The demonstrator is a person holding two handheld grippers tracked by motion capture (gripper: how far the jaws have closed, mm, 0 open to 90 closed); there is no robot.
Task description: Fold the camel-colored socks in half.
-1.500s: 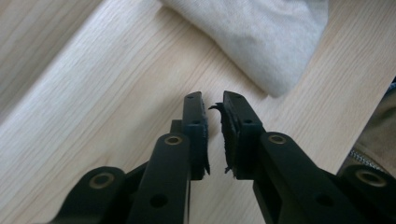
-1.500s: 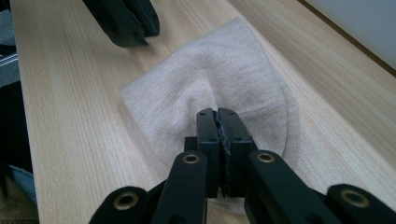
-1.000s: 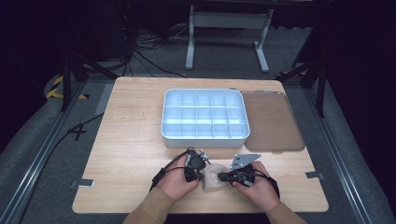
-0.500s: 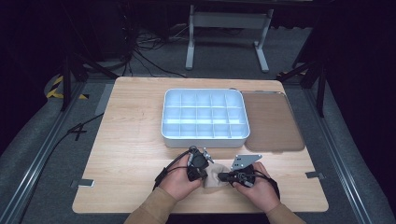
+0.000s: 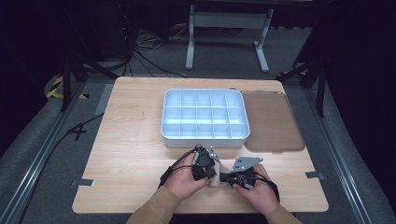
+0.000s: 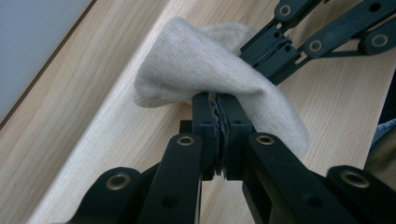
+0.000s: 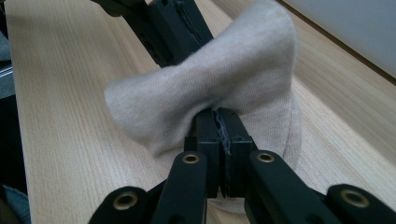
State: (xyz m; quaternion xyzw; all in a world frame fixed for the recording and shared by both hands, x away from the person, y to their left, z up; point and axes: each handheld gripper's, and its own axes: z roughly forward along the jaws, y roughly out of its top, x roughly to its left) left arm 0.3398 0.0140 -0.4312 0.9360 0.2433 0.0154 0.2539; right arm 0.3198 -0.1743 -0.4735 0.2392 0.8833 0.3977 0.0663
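Observation:
A small beige knitted sock [image 5: 216,175] is bunched between my two grippers near the table's front edge. My left gripper [image 6: 217,116] is shut on one side of the sock [image 6: 219,65], its pads pinching the fabric. My right gripper [image 7: 218,127] is shut on the opposite side of the sock [image 7: 219,74]. In the high view the left gripper [image 5: 208,171] and the right gripper [image 5: 226,178] point at each other, almost touching. The other gripper's black links show behind the cloth in each gripper view.
A white tray [image 5: 205,137] with several compartments sits at the table's middle. Its brown translucent lid [image 5: 272,122] lies flat to the tray's right. Wooden tabletop [image 5: 130,154] stretches to the left. Cables trail from both grippers.

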